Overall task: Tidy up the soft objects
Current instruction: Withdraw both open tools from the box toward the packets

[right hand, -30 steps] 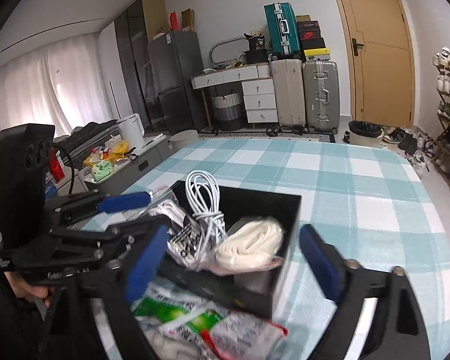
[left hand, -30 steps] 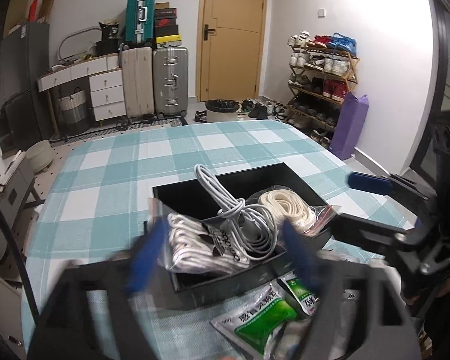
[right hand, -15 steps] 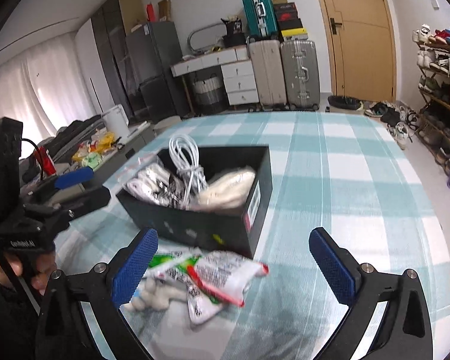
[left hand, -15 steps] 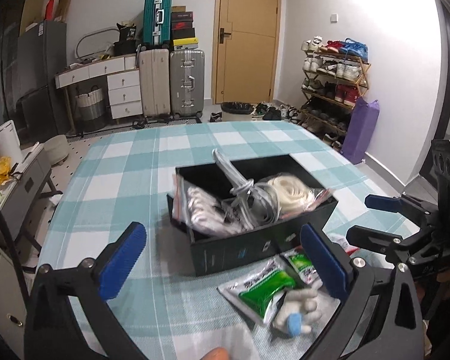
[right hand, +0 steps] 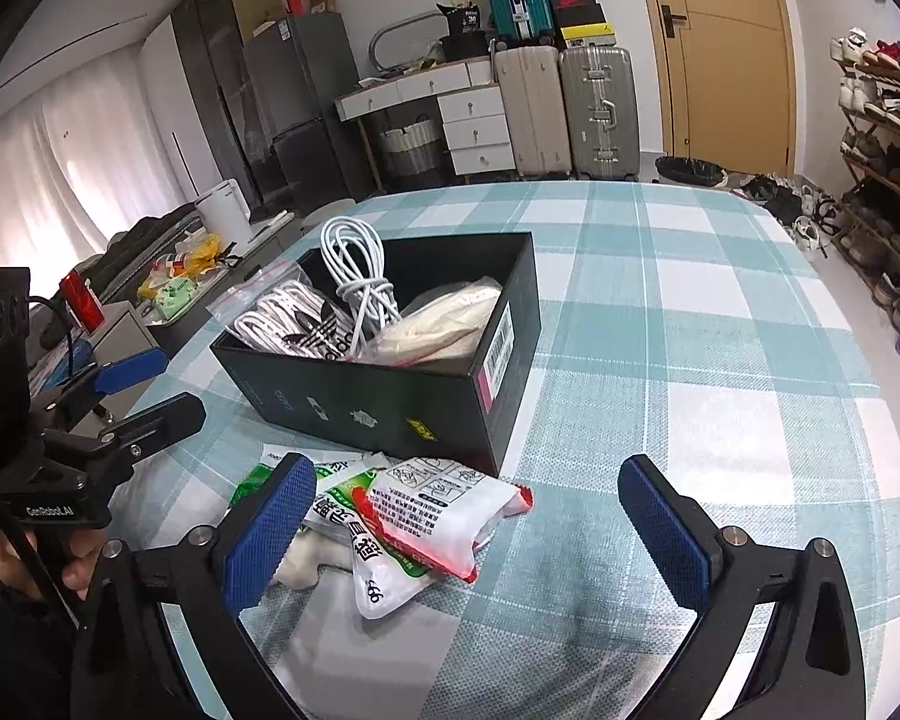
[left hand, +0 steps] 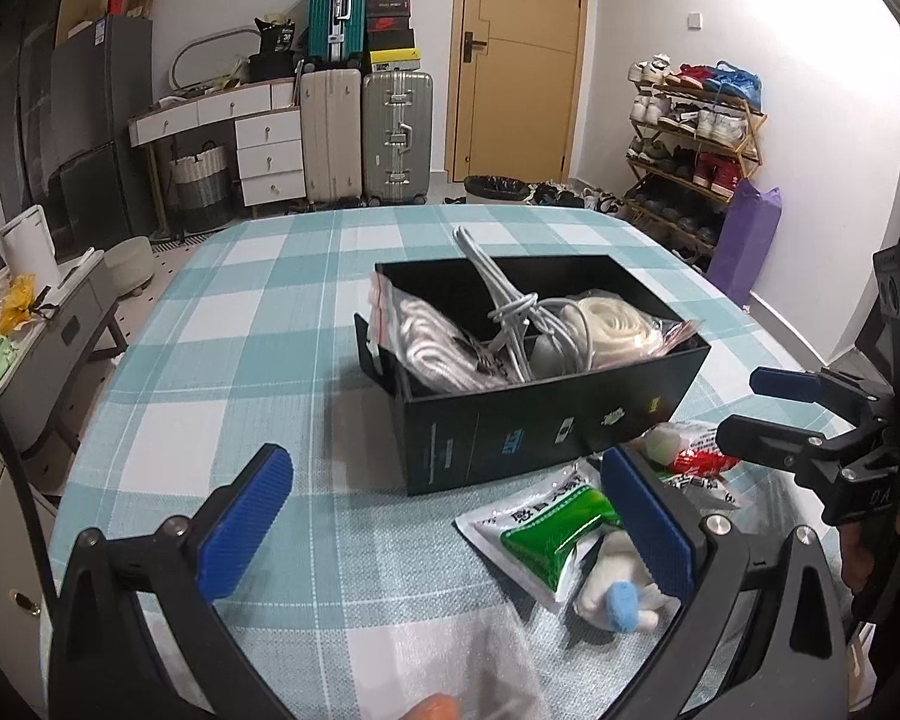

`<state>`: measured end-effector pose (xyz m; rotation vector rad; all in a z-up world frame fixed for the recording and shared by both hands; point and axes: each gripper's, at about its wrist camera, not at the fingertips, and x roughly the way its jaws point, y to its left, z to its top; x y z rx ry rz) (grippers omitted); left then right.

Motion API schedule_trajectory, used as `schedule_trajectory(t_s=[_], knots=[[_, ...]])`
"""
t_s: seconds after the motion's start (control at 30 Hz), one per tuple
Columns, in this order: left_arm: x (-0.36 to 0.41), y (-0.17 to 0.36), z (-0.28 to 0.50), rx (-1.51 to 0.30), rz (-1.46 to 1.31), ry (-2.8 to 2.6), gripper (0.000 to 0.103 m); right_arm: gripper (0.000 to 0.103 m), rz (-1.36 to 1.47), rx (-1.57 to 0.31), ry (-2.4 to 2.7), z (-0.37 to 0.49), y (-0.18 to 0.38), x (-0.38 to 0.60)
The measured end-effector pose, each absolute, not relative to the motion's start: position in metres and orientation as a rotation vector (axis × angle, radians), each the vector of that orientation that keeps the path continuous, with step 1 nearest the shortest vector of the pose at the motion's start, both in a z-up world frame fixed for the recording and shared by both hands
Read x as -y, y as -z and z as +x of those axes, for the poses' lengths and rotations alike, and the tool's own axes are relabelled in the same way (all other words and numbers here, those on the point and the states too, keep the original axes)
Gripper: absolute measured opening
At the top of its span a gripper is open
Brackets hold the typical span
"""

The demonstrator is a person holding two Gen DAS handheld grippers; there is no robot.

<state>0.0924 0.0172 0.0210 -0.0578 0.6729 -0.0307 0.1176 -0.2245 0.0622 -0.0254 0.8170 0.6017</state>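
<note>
Both grippers are angled down over the checked table (right hand: 690,312). The left gripper (left hand: 450,516) just finished spreading its jaws wide with nothing between them, and the right gripper (right hand: 468,528) is wide and empty too. Right by the blue pads sit the green packet (left hand: 546,528) and red packet (right hand: 444,516), touching the black box (left hand: 546,420) at 12 o'clock, which holds bagged cords (right hand: 306,324). Bare cloth runs from 1 to 3 o'clock to the table edge.
</note>
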Motion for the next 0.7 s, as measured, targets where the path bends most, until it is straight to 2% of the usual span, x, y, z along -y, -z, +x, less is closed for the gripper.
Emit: schedule_trajectory(t_s=[0.7], knots=[[-0.023,-0.001,0.089,-0.717,-0.081,0.021,0.103,0.102,-0.025,-0.885,-0.597,0.122,-0.047,0.220]])
